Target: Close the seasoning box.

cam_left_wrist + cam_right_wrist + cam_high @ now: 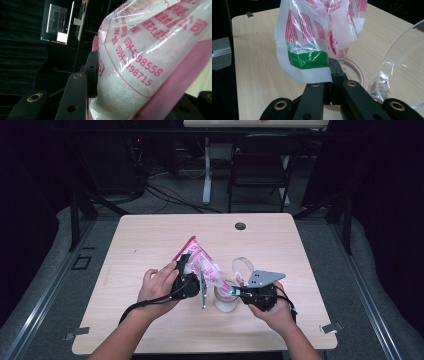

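Pouring is the step in hand: the left tool clamps the fat body of the pink bag, tipped over the jar at the desk's near edge. The right tool is pinched tight on the bag's green-striped corner, above the jar's rim. Next, probably, a steeper tilt, with the mouth kept over the opening.
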A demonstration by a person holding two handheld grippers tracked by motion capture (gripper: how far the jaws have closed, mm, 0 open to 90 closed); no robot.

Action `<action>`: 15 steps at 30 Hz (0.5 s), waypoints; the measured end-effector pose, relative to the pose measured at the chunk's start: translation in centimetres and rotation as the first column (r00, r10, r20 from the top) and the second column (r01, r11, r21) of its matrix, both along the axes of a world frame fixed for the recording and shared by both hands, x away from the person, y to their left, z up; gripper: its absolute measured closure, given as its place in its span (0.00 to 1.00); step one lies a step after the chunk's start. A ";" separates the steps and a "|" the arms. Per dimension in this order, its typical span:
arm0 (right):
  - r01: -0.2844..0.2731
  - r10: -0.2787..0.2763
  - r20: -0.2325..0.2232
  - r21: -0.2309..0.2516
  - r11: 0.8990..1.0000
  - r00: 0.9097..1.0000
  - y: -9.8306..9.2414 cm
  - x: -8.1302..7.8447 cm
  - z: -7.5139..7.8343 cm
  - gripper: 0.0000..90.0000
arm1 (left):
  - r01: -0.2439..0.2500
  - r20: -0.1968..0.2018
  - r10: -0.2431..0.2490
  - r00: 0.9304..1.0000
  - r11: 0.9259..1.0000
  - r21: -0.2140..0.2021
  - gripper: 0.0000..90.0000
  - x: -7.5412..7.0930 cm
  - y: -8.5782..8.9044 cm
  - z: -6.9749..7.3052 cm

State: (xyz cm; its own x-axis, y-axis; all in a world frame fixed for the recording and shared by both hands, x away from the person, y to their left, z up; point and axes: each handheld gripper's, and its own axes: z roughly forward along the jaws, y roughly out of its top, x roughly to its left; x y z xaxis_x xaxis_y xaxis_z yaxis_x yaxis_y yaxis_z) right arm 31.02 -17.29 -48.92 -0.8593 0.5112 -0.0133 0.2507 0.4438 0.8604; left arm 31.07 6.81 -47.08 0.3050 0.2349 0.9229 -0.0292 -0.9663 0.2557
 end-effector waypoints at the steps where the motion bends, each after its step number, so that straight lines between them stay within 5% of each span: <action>1: 0.002 -0.002 0.000 0.001 1.000 1.000 0.0 0.0 0.0 1.00 | -0.003 0.000 0.003 1.000 1.000 0.003 0.72 0.0 0.0 0.0; 15: 0.008 -0.008 -0.002 -0.005 1.000 1.000 -0.3 -0.2 -0.1 1.00 | 0.007 -0.014 -0.007 1.000 1.000 0.001 0.72 0.0 -0.3 0.0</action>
State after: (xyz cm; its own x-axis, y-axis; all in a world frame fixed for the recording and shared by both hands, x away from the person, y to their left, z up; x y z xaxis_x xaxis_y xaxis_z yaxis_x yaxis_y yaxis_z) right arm 30.84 -17.54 -48.98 -0.8553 0.5180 -0.0139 0.2563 0.4461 0.8575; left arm 31.10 6.53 -47.07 0.3194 0.2319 0.9188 -0.0329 -0.9663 0.2553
